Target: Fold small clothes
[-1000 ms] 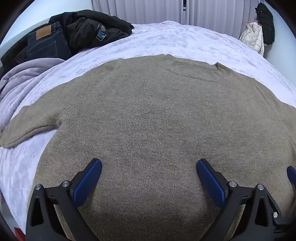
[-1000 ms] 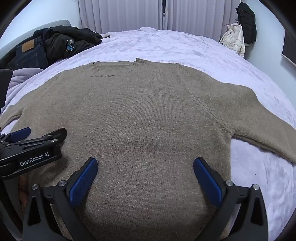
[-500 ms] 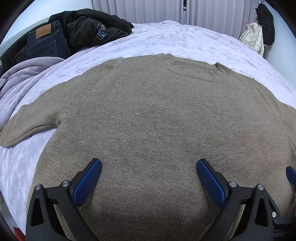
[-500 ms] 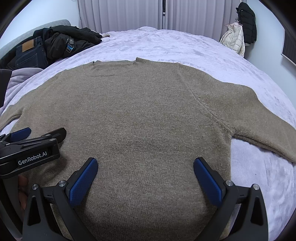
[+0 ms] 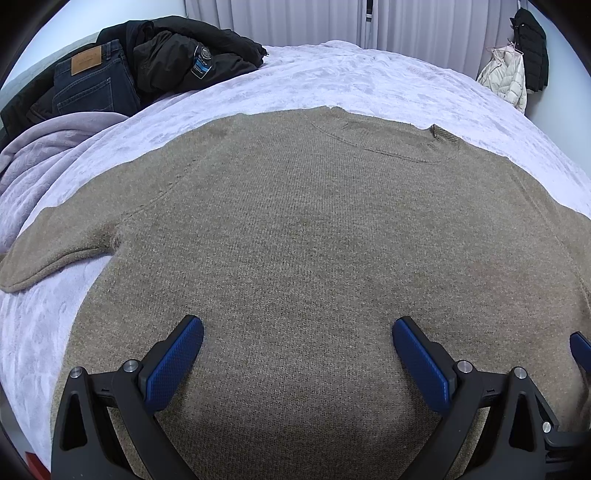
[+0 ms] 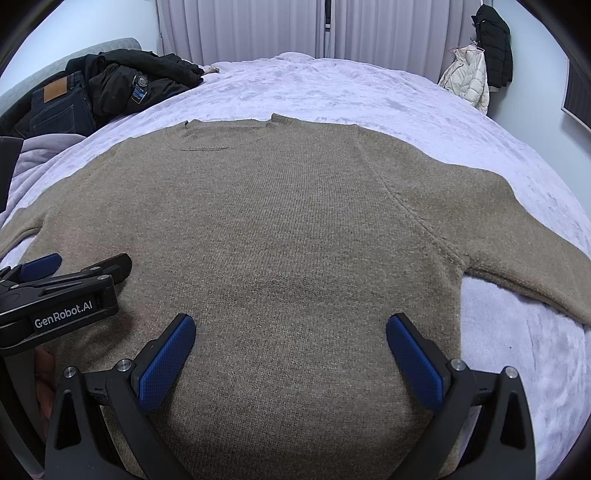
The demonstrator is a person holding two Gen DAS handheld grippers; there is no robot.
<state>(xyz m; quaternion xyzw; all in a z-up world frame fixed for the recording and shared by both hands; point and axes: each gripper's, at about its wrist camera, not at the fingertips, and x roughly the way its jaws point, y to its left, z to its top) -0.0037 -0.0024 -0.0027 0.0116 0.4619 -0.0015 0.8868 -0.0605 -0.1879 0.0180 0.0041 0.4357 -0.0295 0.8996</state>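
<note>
Right wrist: "GenRobot.AI" on left gripper (image 6: 77, 264), over sweater (image 6: 295, 221).

The sweater (image 5: 314, 236) lies flat across the near half of the bed (image 6: 332, 88), sleeves spread left and right, with nothing on top of it. The left gripper (image 5: 297, 354) and right gripper (image 6: 290, 350) hang side by side close over its near part, both with jaws wide apart; between each pair lies only flat knit. The left gripper (image 6: 55, 291) blocks the right one's left side. Beyond the collar the bed is bare as far as the curtains (image 6: 258, 29). At the far left corner, jeans (image 5: 92, 81), a black jacket (image 5: 192, 55) and a bunched blanket (image 5: 55, 147) stand in the way. Coats (image 6: 480, 62) hang at far right, off the bed.
</note>
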